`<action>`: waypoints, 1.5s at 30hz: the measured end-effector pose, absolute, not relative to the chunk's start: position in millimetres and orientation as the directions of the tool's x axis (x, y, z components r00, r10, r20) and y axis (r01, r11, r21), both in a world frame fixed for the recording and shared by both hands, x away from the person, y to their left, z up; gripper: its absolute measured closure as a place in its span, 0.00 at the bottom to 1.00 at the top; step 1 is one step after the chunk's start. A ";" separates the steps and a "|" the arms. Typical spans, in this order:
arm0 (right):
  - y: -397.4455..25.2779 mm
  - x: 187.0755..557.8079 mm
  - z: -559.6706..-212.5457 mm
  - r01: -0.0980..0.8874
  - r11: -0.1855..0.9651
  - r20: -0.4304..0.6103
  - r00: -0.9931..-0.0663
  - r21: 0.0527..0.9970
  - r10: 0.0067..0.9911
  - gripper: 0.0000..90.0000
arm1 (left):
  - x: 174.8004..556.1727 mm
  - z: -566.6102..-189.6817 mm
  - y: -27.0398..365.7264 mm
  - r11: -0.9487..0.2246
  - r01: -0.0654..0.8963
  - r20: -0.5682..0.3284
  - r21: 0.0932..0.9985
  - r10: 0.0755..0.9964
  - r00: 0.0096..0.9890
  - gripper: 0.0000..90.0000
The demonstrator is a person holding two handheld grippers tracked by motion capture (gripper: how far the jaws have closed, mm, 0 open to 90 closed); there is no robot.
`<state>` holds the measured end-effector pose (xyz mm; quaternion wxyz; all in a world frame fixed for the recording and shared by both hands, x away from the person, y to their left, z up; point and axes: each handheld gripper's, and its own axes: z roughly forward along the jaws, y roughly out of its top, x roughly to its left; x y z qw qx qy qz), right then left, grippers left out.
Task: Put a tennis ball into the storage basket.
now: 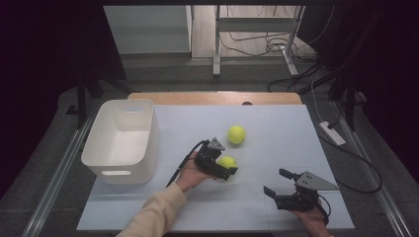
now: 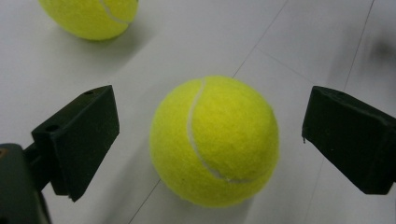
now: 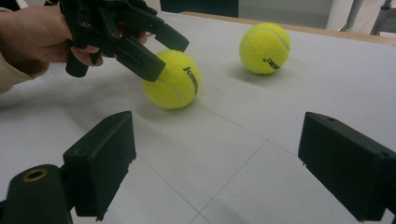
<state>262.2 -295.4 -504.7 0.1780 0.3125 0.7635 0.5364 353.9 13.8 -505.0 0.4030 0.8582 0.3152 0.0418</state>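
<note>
— High view?
— White bench point(image 1: 276, 207) with a white bin point(image 1: 121, 140) at its left side. Two yellow tennis balls near the middle: far ball point(image 1: 236, 134) lying free, near ball point(image 1: 228, 162) between the jaws of the left tool point(image 1: 225, 170). Right tool point(image 1: 275, 185) well apart at the lower right, jaws spread, nothing between them.

— Left gripper view?
— Near ball point(image 2: 215, 140) resting on the bench, centred between two black jaws standing apart. Gap visible on each side; no contact. Far ball point(image 2: 91, 16) at the top left edge.

— Right gripper view?
— Own jaws wide apart over bare bench. Beyond, left tool point(image 3: 161, 53) held in a hand point(image 3: 35, 37), jaws straddling the near ball point(image 3: 175, 81), not clamped. Far ball point(image 3: 265, 48) behind it, apart.
</note>
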 end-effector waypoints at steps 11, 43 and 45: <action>-296.2 262.0 -504.7 0.285 0.231 0.062 -0.742 0.930 0.668 0.12 | 360.0 -514.2 7.8 -0.502 0.524 -0.183 0.688 0.579 0.795 0.05; -297.0 261.7 -504.6 0.287 0.229 0.061 -0.736 0.930 0.674 0.12 | 347.7 -498.3 26.7 -0.489 0.482 -0.194 0.727 0.527 0.827 0.30; -296.9 261.6 -504.5 0.286 0.228 0.062 -0.737 0.931 0.673 0.12 | 346.1 -497.0 28.7 -0.483 0.478 -0.193 0.733 0.526 0.828 0.30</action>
